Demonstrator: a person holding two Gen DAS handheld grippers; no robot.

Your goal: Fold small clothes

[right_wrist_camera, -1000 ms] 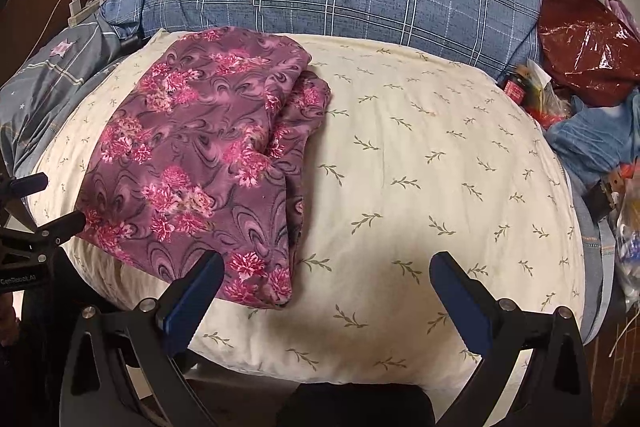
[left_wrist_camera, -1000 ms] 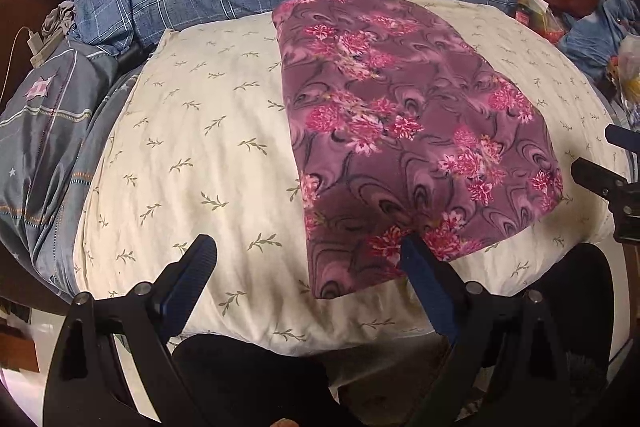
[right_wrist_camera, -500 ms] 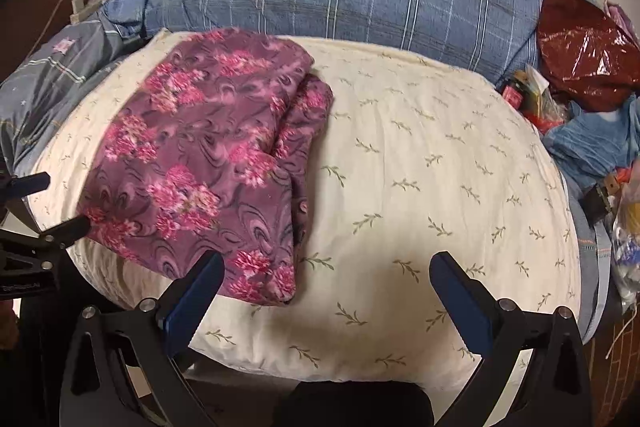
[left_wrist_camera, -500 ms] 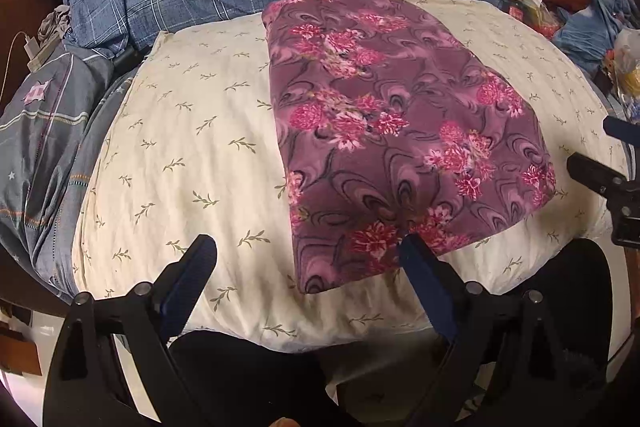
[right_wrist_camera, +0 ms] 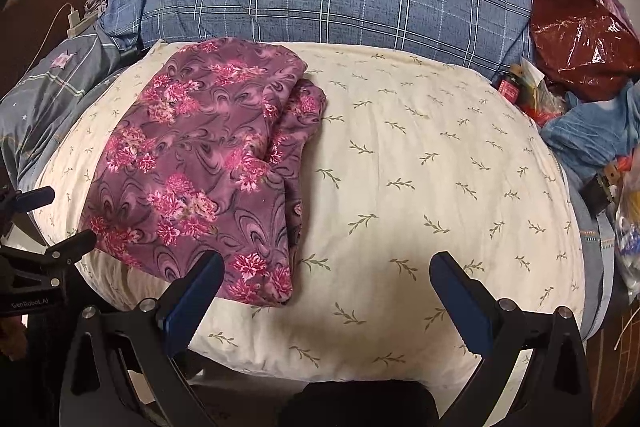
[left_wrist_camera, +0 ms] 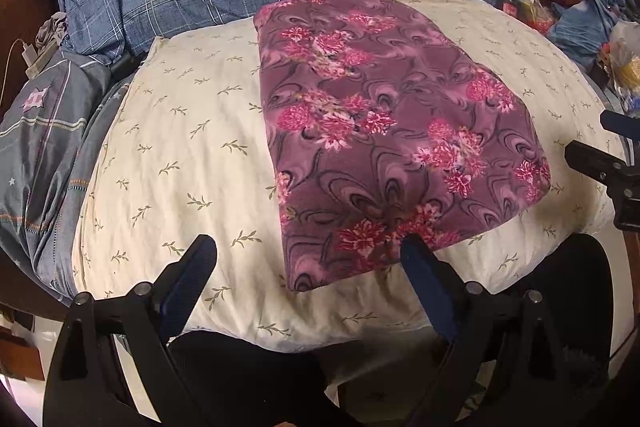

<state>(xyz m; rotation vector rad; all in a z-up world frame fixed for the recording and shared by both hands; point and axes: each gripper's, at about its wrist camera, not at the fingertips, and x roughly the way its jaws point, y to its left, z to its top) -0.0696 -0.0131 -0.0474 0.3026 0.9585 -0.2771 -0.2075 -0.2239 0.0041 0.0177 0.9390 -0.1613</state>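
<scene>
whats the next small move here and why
Probably bring the right gripper left onto the near edge of the purple floral garment. The garment lies folded on the cream pillow, but a loose bulge sticks out along its right side. Both the right gripper and the left gripper are open and empty.

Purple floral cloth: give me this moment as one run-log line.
purple floral cloth: folded, lying on cream pillow | left gripper: open, empty | right gripper: open, empty
</scene>
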